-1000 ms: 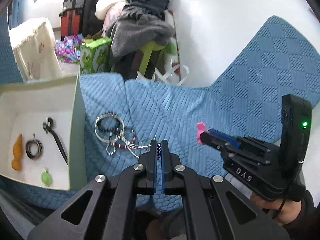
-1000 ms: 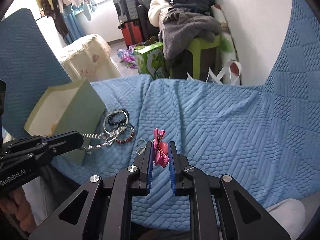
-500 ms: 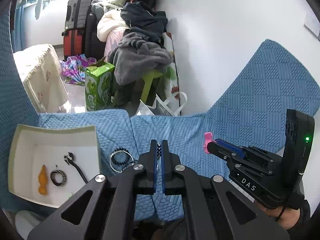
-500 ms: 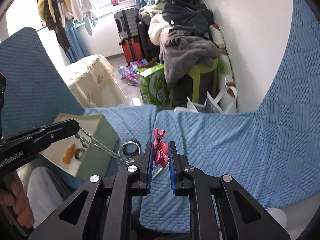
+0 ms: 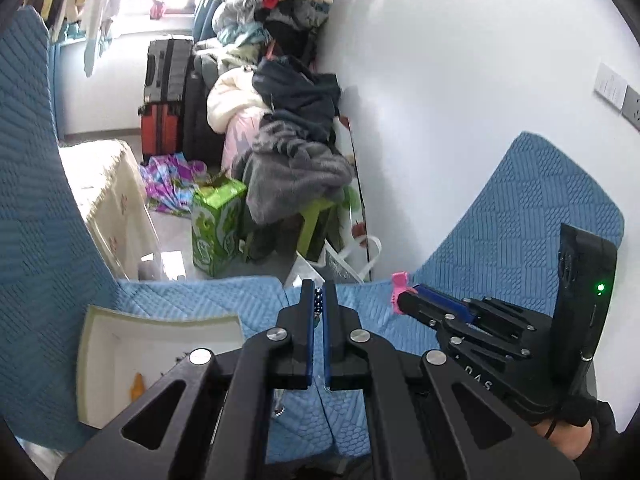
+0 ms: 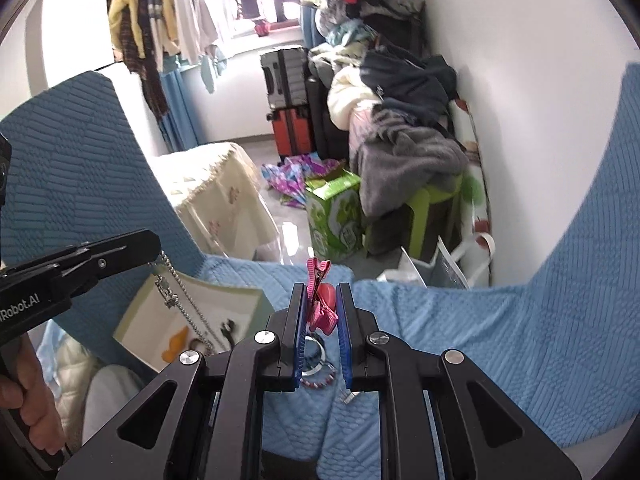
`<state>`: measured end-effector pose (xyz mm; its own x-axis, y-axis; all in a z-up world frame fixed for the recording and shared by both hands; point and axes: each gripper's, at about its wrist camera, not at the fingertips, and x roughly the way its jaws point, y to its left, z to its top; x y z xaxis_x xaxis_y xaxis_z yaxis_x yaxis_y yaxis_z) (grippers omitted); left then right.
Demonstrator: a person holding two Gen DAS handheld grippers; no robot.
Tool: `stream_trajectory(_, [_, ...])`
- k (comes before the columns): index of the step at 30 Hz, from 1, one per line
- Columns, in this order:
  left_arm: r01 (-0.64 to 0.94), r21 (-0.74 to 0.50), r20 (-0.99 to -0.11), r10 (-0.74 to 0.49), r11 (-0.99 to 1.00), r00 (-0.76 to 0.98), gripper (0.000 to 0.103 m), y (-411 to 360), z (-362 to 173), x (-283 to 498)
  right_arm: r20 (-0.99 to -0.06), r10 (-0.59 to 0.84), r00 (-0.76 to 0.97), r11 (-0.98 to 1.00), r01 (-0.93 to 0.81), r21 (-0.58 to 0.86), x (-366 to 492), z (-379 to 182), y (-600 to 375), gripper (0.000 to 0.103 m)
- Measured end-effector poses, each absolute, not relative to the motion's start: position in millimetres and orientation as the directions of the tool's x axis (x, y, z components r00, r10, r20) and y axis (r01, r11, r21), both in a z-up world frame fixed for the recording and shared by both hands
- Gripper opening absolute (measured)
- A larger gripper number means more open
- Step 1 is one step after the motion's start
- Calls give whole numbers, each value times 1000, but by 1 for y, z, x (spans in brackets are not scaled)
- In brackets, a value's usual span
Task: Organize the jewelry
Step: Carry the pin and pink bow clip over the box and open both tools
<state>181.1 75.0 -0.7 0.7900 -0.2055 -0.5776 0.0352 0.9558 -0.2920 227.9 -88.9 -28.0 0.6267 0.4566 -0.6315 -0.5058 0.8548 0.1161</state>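
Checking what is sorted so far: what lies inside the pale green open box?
Inside the pale green open box: an orange piece, a dark clip, part of a ring. The hanging silver chain and black gripper frame hide the rest.

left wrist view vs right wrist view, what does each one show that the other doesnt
Only the left wrist view shows the wall socket and the dark beads pinched in the left gripper.

Only the right wrist view shows the silver chain hanging from the left gripper, the bracelets lying on the blue cover, and the hanging clothes.

Both show the pink hair clip held in the right gripper, the open box with an orange piece inside, and the green carton.
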Motion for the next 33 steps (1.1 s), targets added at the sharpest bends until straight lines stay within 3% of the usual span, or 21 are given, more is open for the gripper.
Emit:
stream_trajectory(15, [-56,-247,-542,-90,967,835,3,158,25,150,-607,571,553,763,-631,143,215,-13,2,12])
stream_trajectory(33, [-173,-326,-724,-128,929,677,3,181,-127,153,-762,500,411,760,-630,159,200,-136,48,12])
